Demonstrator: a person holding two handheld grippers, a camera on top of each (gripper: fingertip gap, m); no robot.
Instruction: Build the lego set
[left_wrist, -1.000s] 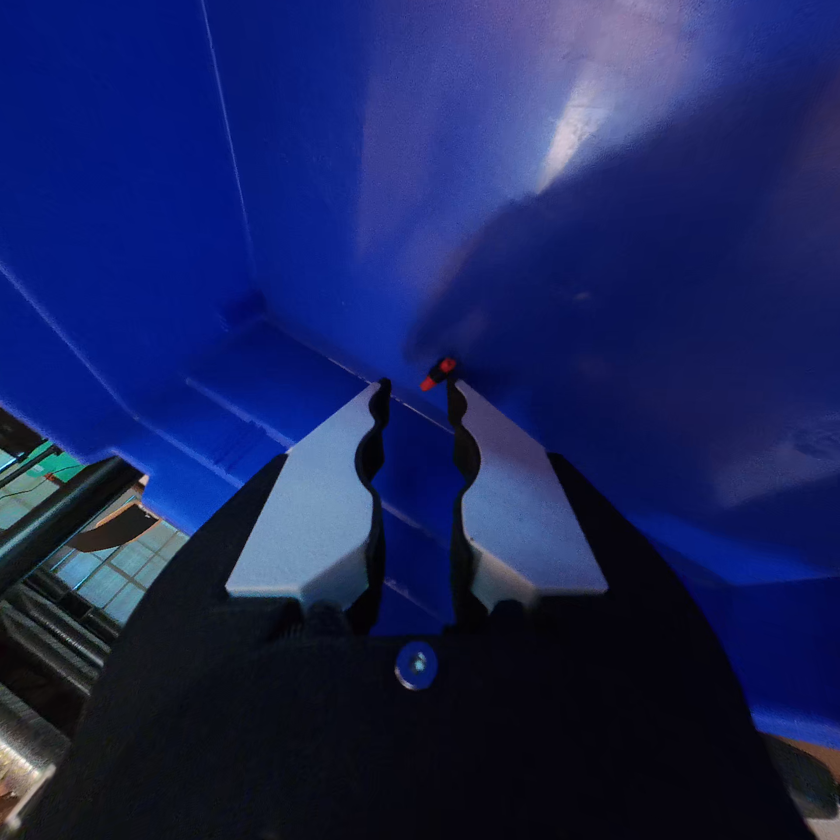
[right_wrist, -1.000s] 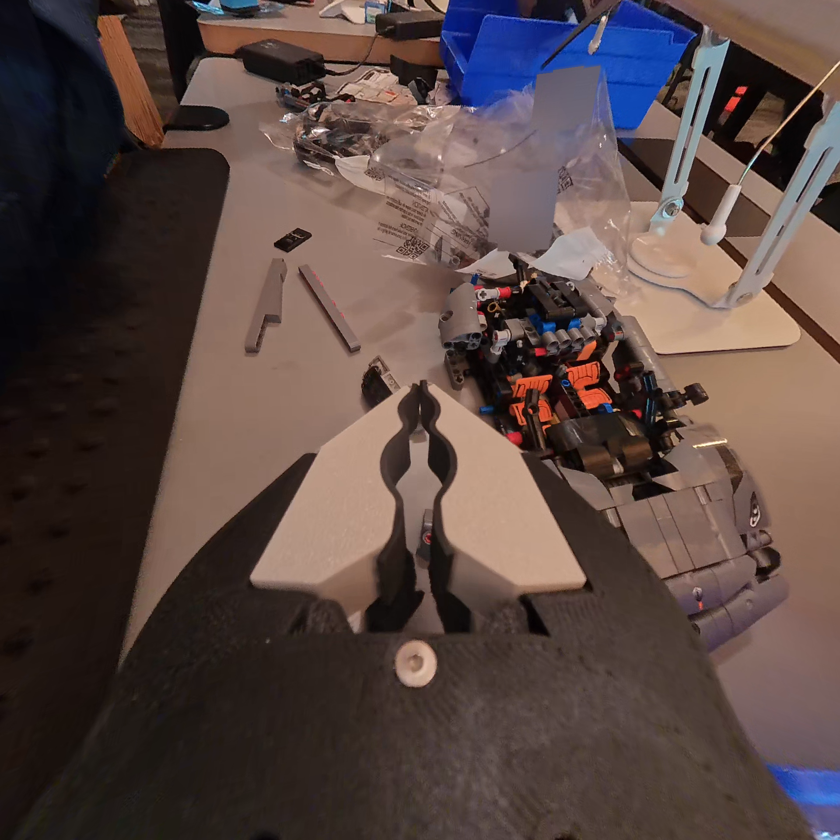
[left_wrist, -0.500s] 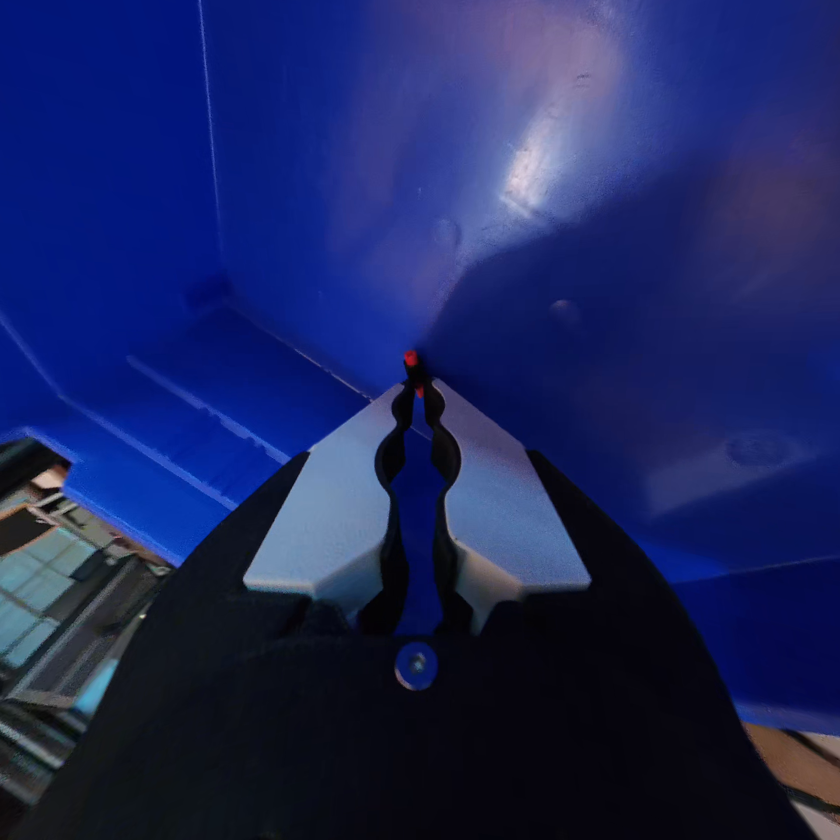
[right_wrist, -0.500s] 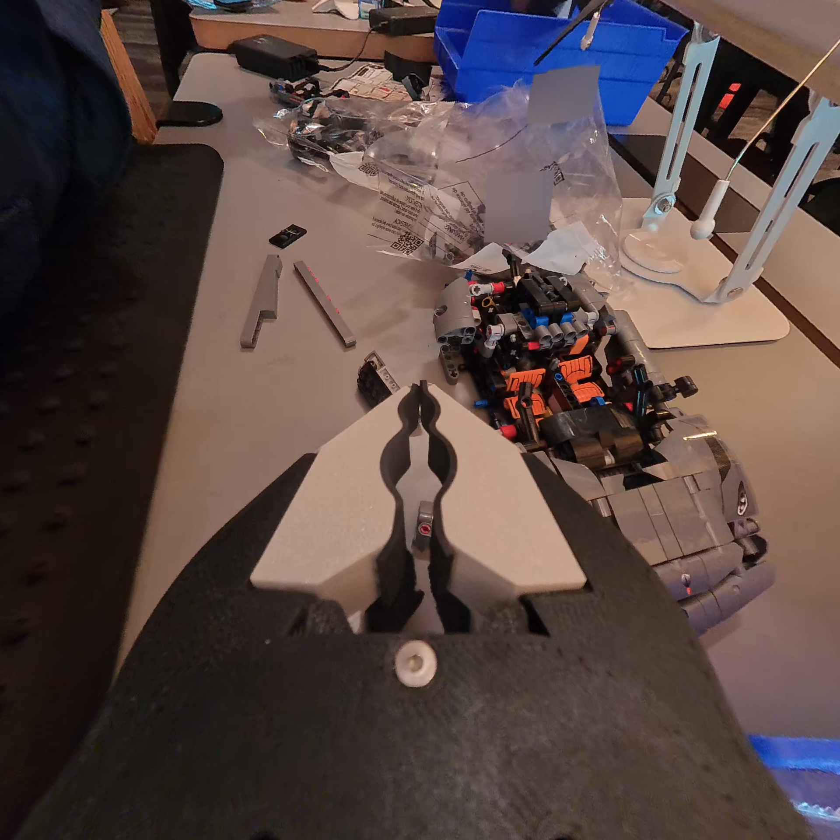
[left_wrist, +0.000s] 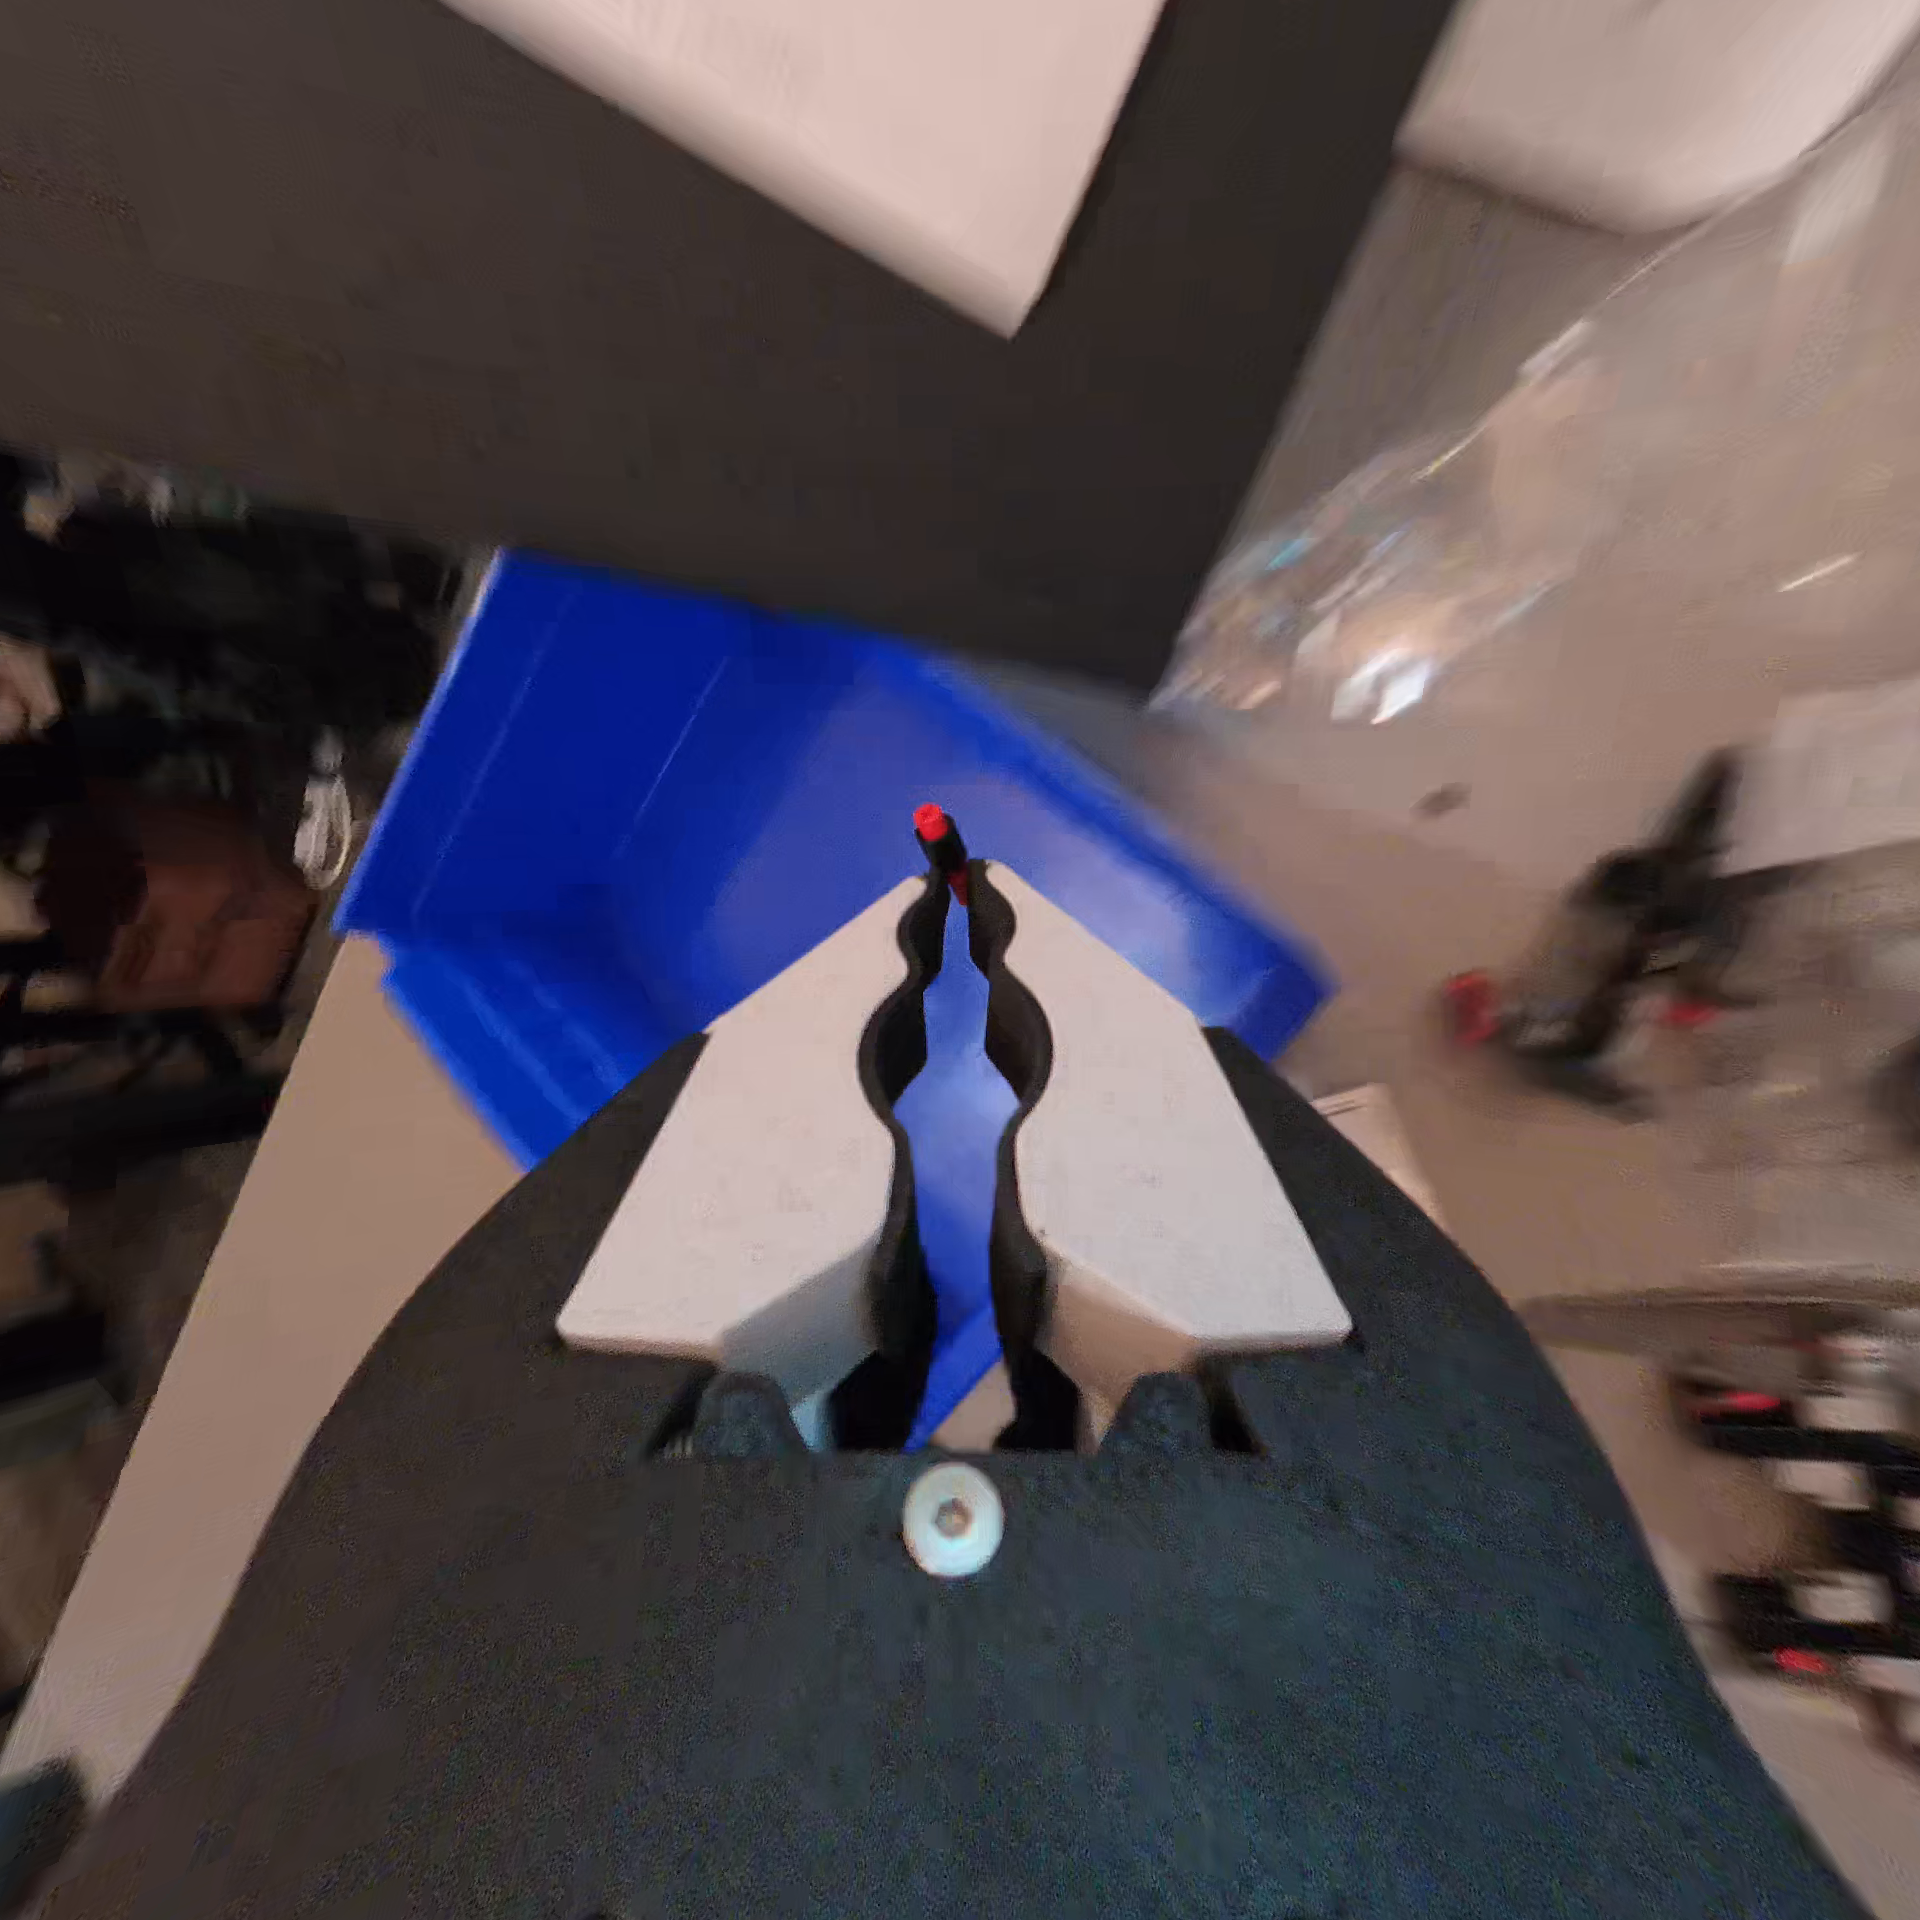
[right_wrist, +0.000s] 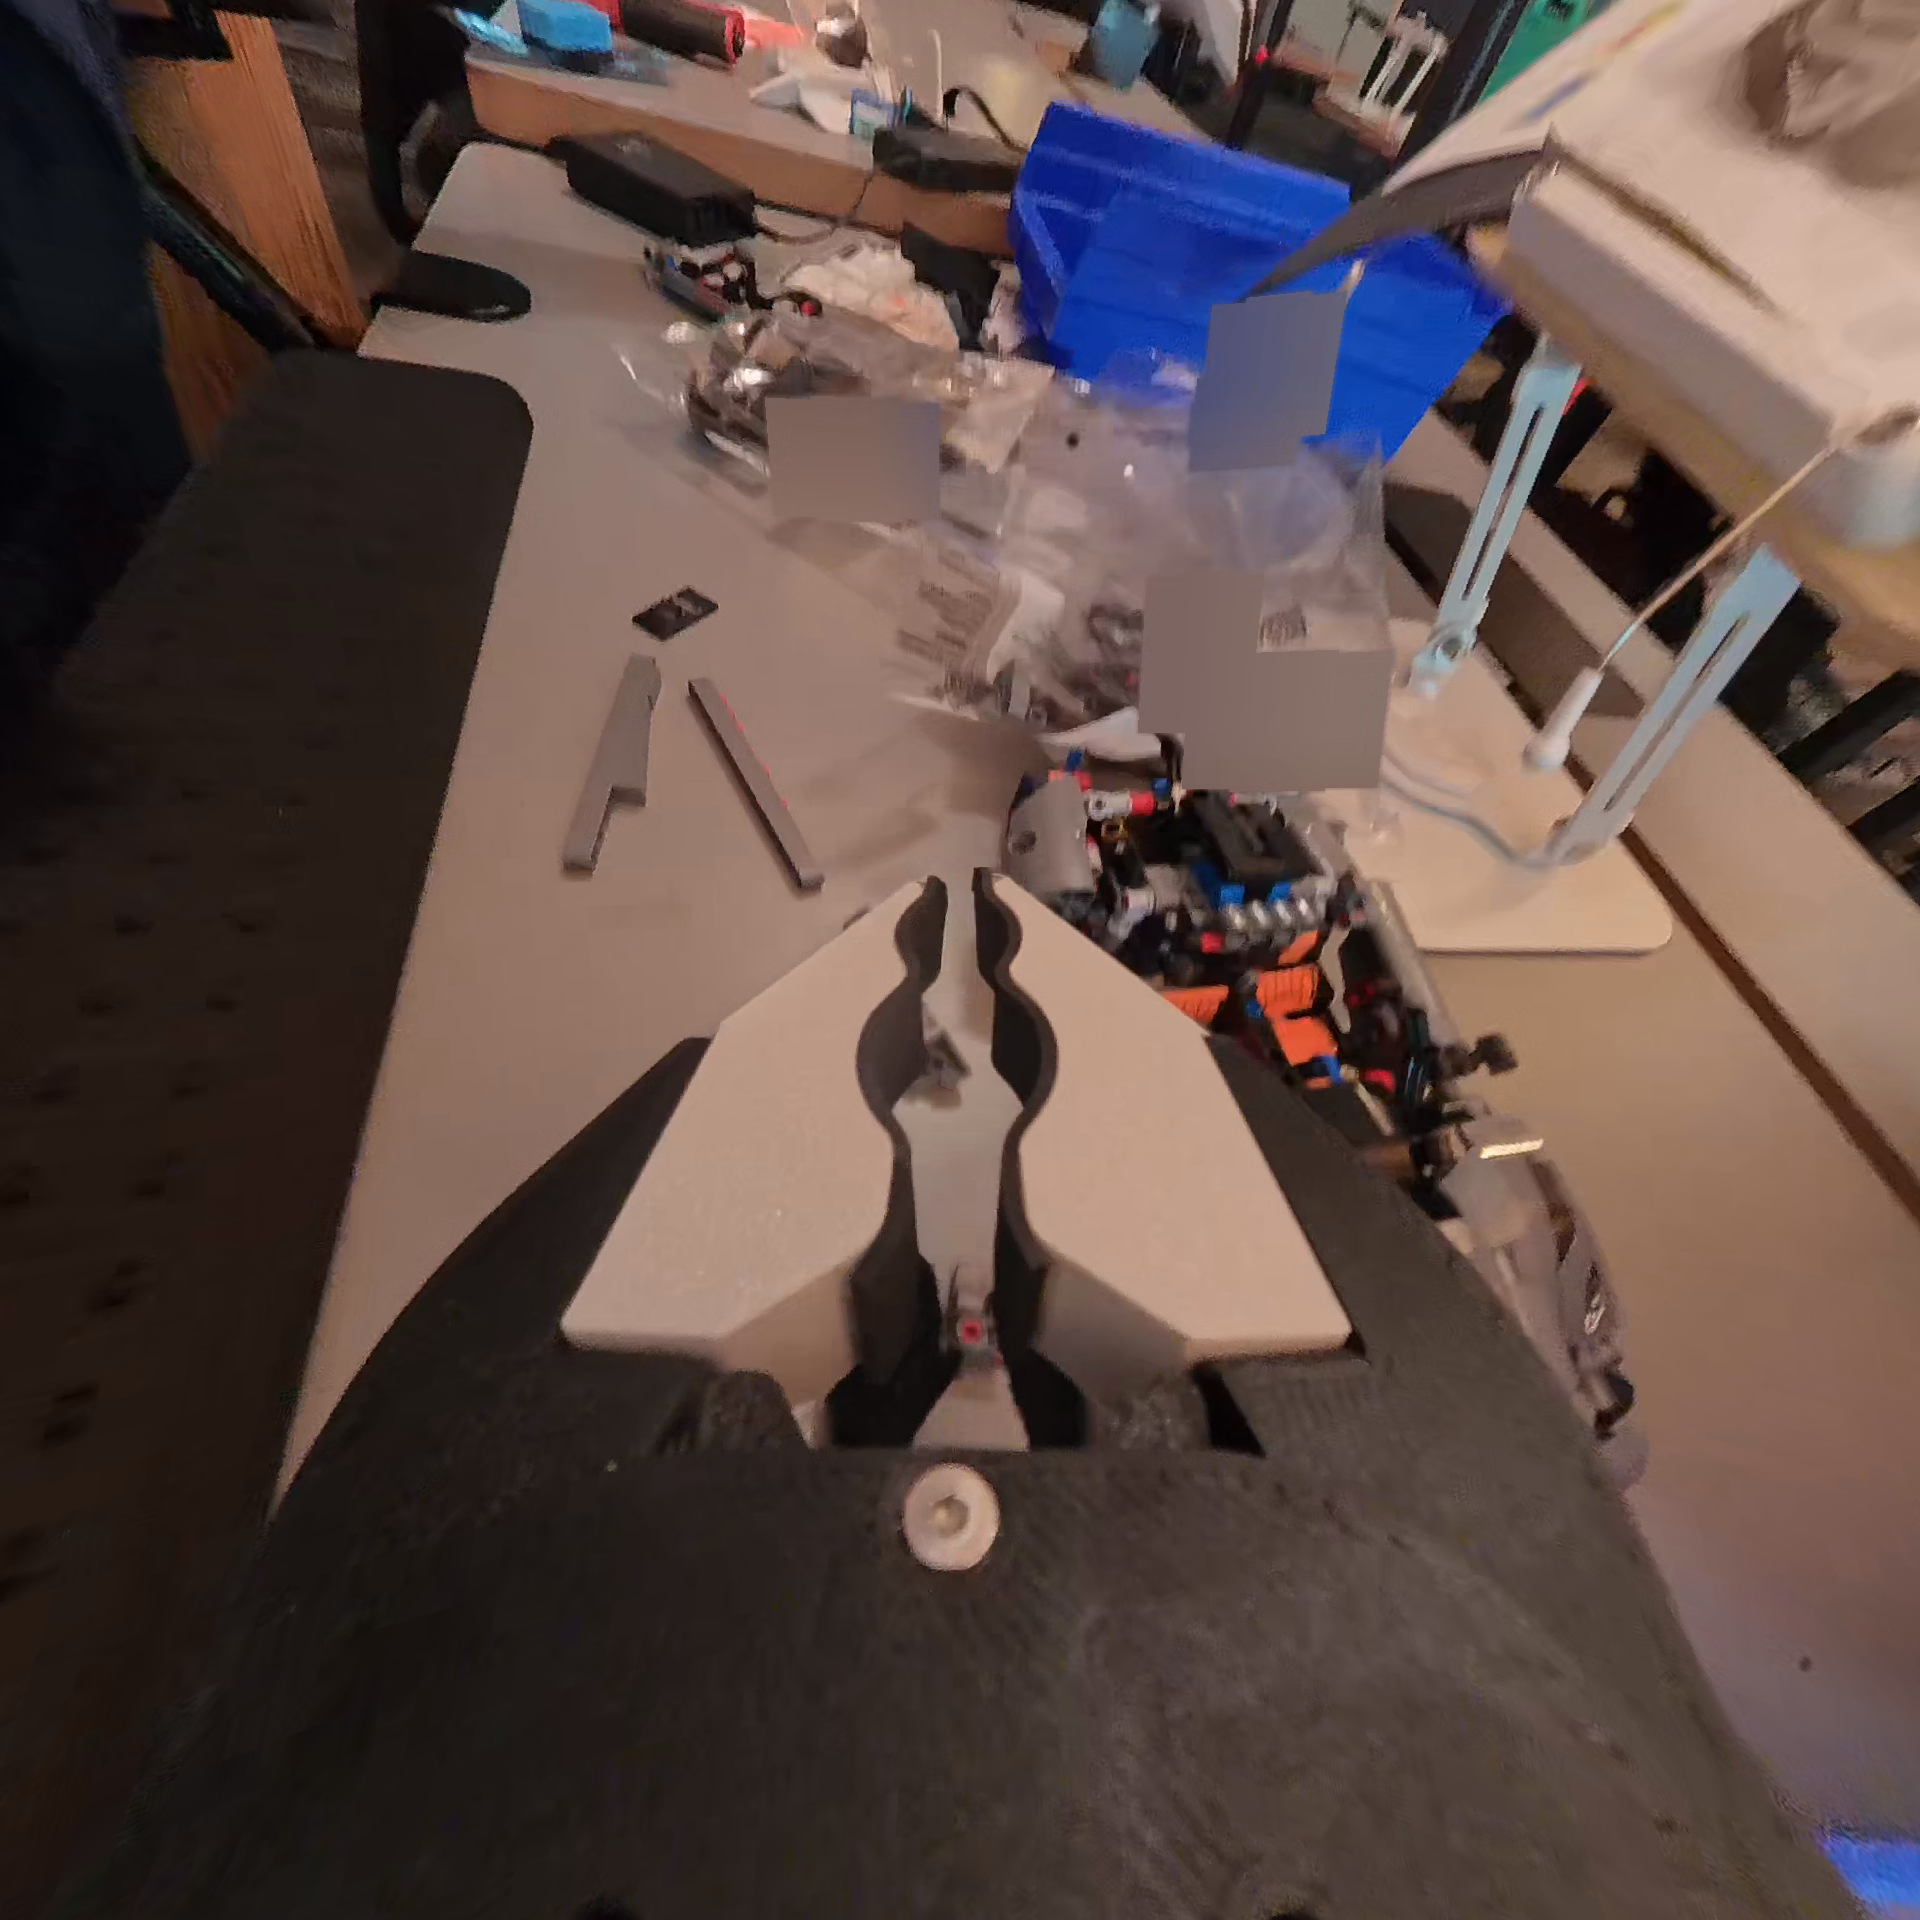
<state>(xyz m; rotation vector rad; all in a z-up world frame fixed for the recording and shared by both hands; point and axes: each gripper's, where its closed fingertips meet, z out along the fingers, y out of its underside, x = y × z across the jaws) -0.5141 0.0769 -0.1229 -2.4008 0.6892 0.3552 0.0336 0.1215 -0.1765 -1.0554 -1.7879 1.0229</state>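
Two grippers show, one in each wrist view. The left gripper (left_wrist: 954, 878) has its jaws pinched together on a small red-and-black pin (left_wrist: 938, 840), which sticks out past the tips with its red end farthest out. It is held in the air above a blue bin (left_wrist: 644, 831) that sits at the edge of a pale table (left_wrist: 312, 1195); this view is heavily blurred, so the dark parts to the right cannot be told apart.

The right gripper (right_wrist: 960, 883) has its jaws slightly apart at the tips, with nothing between them. It hangs over a grey table (right_wrist: 499, 1018). Just beyond and to the right of its tips lies the part-built car model (right_wrist: 1247, 935), grey at the near end, with black, blue and orange pieces in its open middle. Left of the tips lie two loose grey strips (right_wrist: 707, 769), side by side but apart, and a small black piece (right_wrist: 675, 611) beyond them. Clear plastic bags (right_wrist: 997, 540) are heaped behind the model, with a second blue bin (right_wrist: 1143, 249) farther back. A white stand (right_wrist: 1538, 894) rests to the right, and a black mat (right_wrist: 260, 727) covers the left side.
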